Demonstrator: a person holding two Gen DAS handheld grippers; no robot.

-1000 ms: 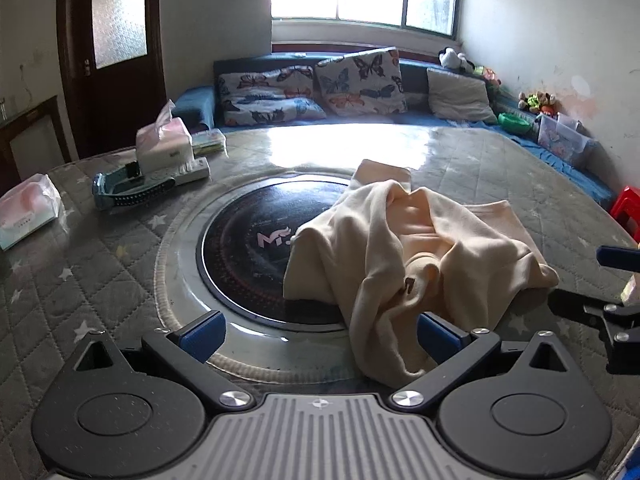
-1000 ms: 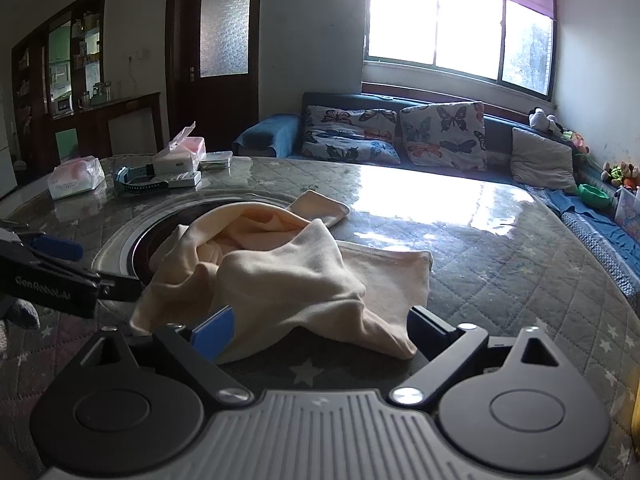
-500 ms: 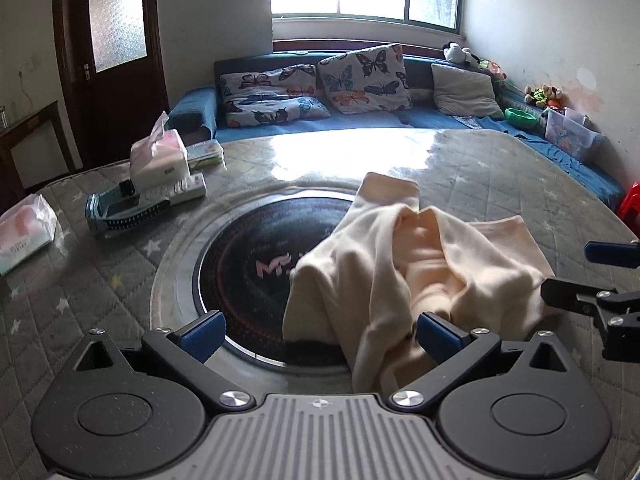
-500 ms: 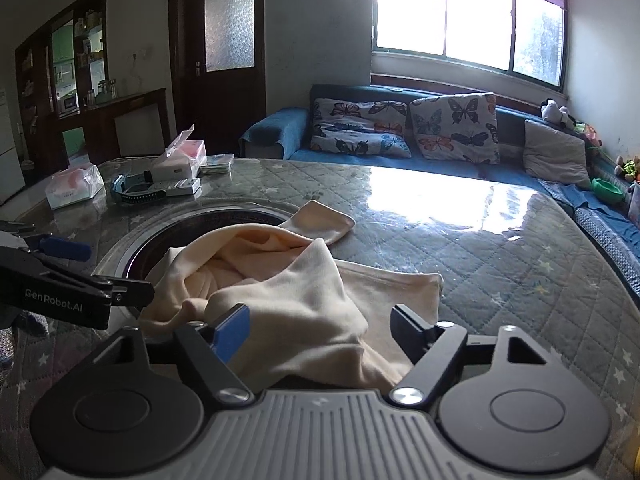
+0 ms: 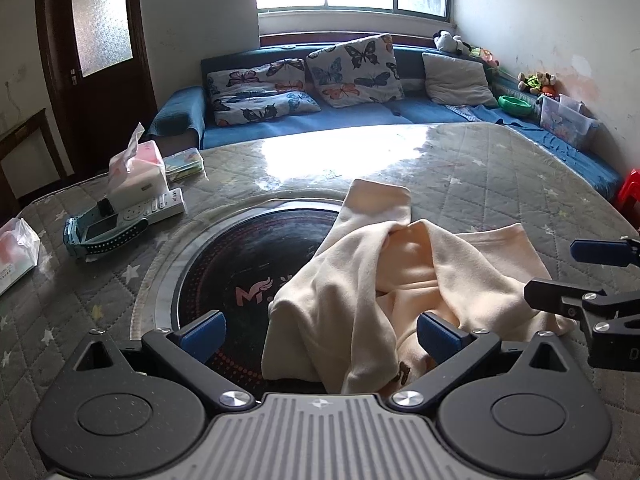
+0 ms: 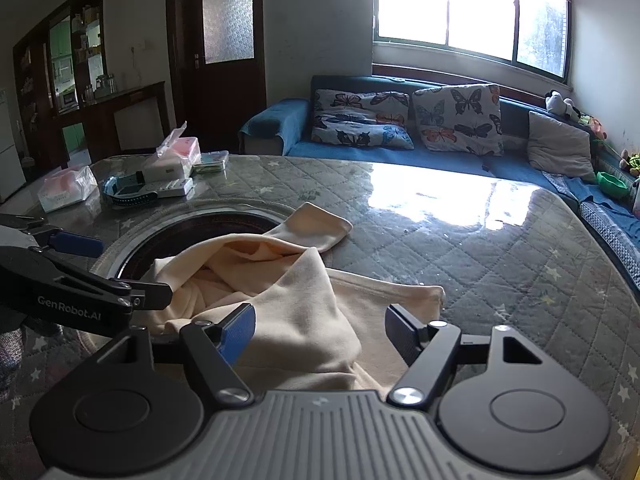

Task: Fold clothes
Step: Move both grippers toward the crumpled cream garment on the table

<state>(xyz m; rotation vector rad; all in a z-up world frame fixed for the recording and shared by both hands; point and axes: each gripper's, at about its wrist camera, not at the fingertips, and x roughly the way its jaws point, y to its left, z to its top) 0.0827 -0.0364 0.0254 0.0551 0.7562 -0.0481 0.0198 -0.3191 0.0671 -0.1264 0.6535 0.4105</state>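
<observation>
A crumpled cream garment (image 5: 360, 280) lies on the quilted table (image 5: 500, 184), partly over its black round inset (image 5: 248, 264). In the left wrist view my left gripper (image 5: 320, 334) stands open, with the garment's near folds bunched between its blue pads. The right gripper (image 5: 560, 272) shows at the right edge, next to the cloth. In the right wrist view the garment (image 6: 296, 312) fills the gap of my right gripper (image 6: 320, 334). Its jaws are closing around a raised fold without pinching it. The left gripper (image 6: 132, 272) reaches in from the left.
At the table's far left stand a tissue box (image 5: 136, 172), a white remote (image 5: 156, 210), a teal device (image 5: 102, 232) and a plastic tissue pack (image 5: 16, 248). Behind the table runs a blue sofa (image 5: 360, 116) with butterfly cushions. A red stool (image 5: 630, 196) sits far right.
Both grippers have moved in over the garment's near edge, so the cloth now sits lower between the fingers. The right gripper's jaws have narrowed. The left jaws keep their width.
</observation>
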